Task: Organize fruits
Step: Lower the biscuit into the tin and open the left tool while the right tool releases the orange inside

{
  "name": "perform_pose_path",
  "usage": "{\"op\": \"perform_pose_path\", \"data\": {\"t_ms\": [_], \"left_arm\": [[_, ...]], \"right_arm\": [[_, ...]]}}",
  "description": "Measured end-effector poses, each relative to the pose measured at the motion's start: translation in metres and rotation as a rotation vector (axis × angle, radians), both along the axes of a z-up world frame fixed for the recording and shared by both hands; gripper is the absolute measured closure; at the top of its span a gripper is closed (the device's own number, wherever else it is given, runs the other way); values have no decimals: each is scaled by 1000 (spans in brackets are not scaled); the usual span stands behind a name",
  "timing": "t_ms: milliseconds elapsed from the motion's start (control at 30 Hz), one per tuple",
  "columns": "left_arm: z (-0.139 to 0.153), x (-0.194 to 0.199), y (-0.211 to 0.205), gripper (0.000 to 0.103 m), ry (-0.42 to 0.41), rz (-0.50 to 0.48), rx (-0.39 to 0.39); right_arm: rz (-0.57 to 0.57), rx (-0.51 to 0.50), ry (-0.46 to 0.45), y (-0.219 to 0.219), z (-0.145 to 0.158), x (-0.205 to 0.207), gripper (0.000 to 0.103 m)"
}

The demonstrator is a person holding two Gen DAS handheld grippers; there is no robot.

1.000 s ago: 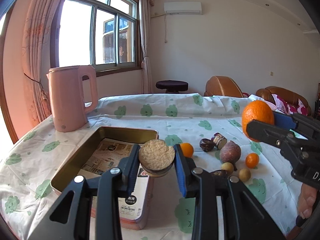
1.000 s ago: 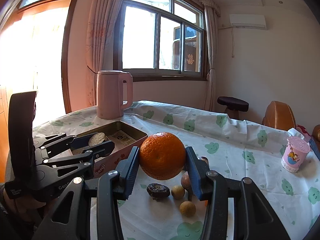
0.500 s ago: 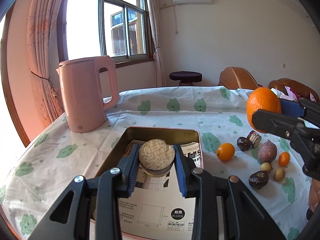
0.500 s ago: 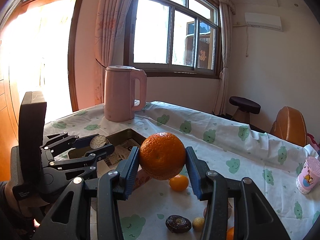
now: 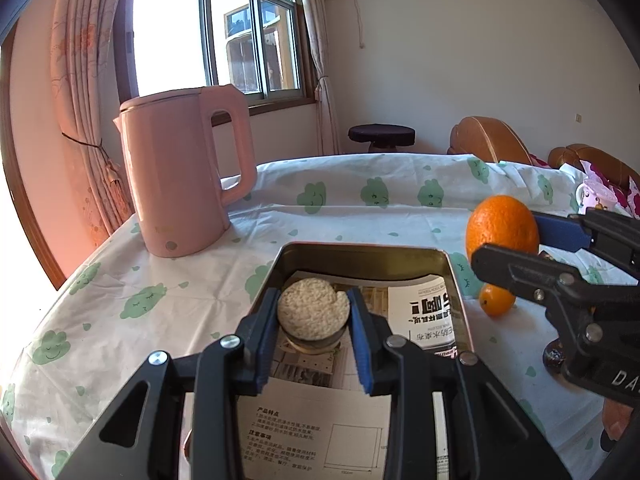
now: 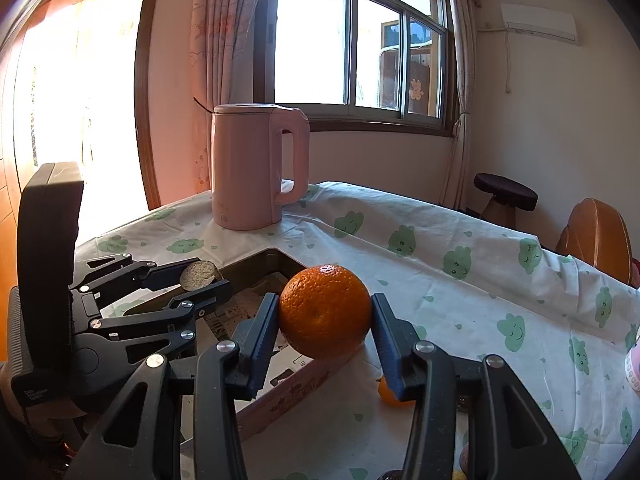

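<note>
My left gripper [image 5: 313,316] is shut on a round rice-cake snack [image 5: 312,310], holding it over the open metal tin [image 5: 362,254], which is lined with printed paper. My right gripper [image 6: 325,322] is shut on a large orange [image 6: 325,312], which hangs above the tin's right edge [image 6: 280,258]. In the left wrist view the same orange [image 5: 502,226] and the right gripper [image 5: 520,248] appear just right of the tin. A small tangerine [image 5: 496,300] lies on the cloth beside the tin. From the right wrist view the left gripper [image 6: 200,276] with the snack [image 6: 198,274] is over the tin's left part.
A pink kettle [image 5: 184,172] stands behind the tin on the cloud-print tablecloth [image 5: 360,196]. A dark fruit [image 5: 554,356] lies at the right, half hidden by the right gripper. A pink cup [image 5: 596,198] stands far right. Beyond the table are a stool [image 5: 380,136] and brown chairs.
Both grippers have moved left, toward the tin and kettle. The snack, earlier over the tin's near corner, now hangs over the tin's inside. The orange has come from over the loose fruits to the tin's edge.
</note>
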State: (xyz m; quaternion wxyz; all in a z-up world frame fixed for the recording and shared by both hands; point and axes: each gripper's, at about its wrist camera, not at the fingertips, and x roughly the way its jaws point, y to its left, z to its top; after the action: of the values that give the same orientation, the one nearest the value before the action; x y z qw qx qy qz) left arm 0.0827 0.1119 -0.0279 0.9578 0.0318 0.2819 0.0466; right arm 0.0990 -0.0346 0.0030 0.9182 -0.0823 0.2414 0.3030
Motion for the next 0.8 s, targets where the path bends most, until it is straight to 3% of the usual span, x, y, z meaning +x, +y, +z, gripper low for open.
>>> {"op": "perform_pose_path", "data": {"t_ms": [800], "left_arm": [[-20,21,10,67,94,6,1]], "right_arm": [[11,-63,98,33,-34,24,55]]}}
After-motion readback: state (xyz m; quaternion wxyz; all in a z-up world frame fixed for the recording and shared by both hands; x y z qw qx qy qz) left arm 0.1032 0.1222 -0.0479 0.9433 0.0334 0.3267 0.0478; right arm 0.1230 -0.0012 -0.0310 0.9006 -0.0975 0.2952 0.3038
